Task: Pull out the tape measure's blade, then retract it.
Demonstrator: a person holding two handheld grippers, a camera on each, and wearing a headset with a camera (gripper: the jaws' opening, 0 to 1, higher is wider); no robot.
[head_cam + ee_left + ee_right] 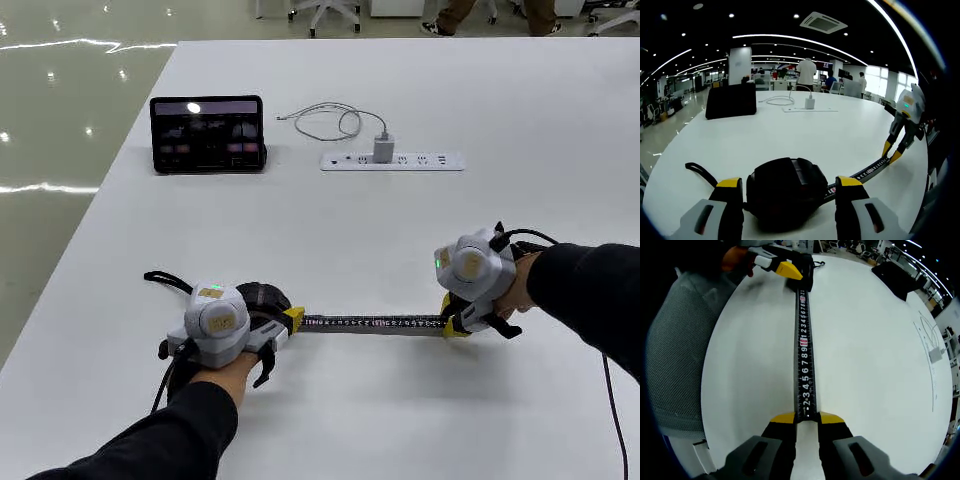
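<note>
A black tape measure case (264, 297) (786, 192) sits on the white table (350, 220), held between the yellow-tipped fingers of my left gripper (285, 322) (790, 187). Its dark blade (372, 322) (804, 360) (867, 172) lies pulled out flat to the right, printed numbers showing. My right gripper (450, 322) (804, 417) is shut on the blade's end. A black wrist strap (165, 281) (699, 171) trails left of the case.
A black tablet (207, 133) stands at the back left. A white power strip (392, 160) with a charger and coiled white cable (325, 122) lies behind the grippers. The table's left edge (90, 240) drops to a glossy floor. People stand far off.
</note>
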